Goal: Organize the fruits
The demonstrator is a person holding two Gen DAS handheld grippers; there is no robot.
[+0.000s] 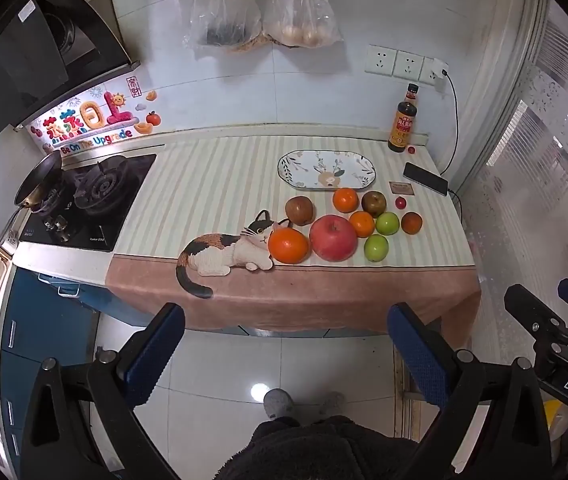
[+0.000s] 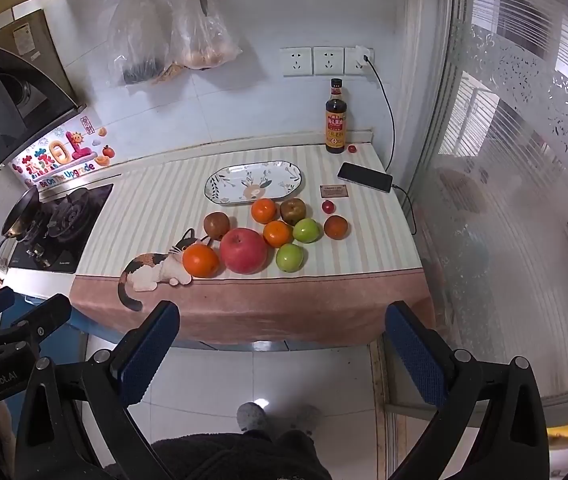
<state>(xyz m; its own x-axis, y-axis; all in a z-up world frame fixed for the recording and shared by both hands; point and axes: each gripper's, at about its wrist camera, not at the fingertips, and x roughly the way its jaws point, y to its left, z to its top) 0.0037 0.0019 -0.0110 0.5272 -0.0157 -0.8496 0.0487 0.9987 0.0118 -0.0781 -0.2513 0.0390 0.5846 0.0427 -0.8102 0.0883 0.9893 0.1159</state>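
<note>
Readable stuff first: the wall sticker by the stove says "Be On The Upgrade", my right tool has "DAS" on its body, and the left tool reads "GenRobot.AI". The sauce bottle at the surface's back right corner has a yellow label I can't make out, same for the little card near the phone. Both tools are wide open, gripping nothing, hanging off the front edge over the floor. The fruits sit clustered toward the front right of the surface, well apart from both tools, with the plate just behind them.
</note>
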